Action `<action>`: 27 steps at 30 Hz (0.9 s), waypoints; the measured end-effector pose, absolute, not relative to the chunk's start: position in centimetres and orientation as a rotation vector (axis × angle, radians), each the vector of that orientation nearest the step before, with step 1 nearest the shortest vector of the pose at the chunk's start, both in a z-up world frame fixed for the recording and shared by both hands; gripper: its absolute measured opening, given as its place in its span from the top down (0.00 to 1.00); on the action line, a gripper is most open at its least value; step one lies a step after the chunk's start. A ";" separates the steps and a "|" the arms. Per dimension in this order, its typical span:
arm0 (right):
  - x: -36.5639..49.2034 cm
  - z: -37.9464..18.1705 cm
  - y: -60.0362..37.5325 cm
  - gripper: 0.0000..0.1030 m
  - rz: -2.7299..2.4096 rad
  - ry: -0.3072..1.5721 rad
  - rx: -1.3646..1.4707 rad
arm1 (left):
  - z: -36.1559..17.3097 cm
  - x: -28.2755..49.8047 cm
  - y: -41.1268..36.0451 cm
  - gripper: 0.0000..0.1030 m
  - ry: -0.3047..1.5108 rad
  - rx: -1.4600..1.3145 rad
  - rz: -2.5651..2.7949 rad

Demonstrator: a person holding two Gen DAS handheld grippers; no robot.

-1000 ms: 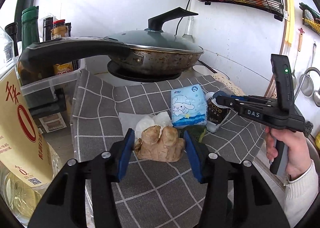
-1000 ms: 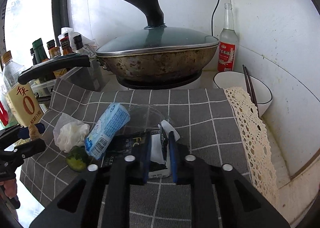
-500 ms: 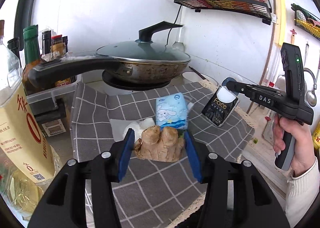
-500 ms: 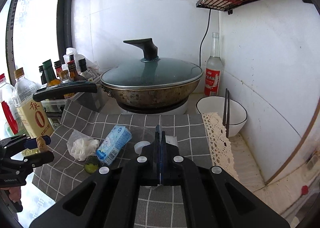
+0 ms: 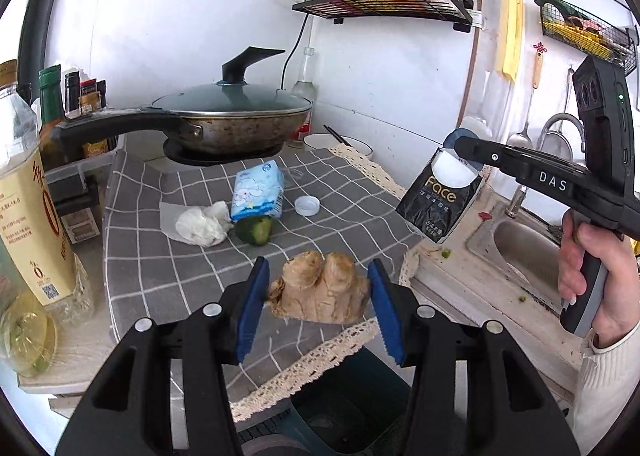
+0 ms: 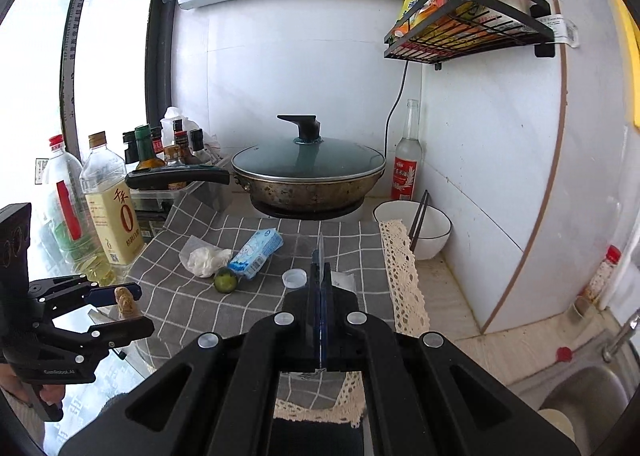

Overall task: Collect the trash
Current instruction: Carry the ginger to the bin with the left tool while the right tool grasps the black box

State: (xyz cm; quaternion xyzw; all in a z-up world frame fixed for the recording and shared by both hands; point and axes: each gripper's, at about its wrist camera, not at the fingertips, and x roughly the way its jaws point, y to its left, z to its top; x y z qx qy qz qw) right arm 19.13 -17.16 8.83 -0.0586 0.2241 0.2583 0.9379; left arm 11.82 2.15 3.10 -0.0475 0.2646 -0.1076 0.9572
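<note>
On checked cloth (image 5: 168,264): tissue pack (image 5: 259,191), cap (image 5: 307,205) | left gripper (image 5: 318,298) clamps ginger (image 5: 320,290) | right gripper (image 5: 460,153) pinches black packet (image 5: 438,201)

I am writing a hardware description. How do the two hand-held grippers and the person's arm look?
Both are matte black plastic with blue finger pads and silver screws. The right hand-held gripper carries white "DAS" lettering and a green light on its upright black block. The hand holding its grip wears a cream knitted sleeve.
</note>
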 end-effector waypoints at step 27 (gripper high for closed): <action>12.1 -9.5 -17.1 1.00 0.529 0.765 -0.171 | -12.4 6.4 -0.6 0.48 0.757 -0.143 -0.264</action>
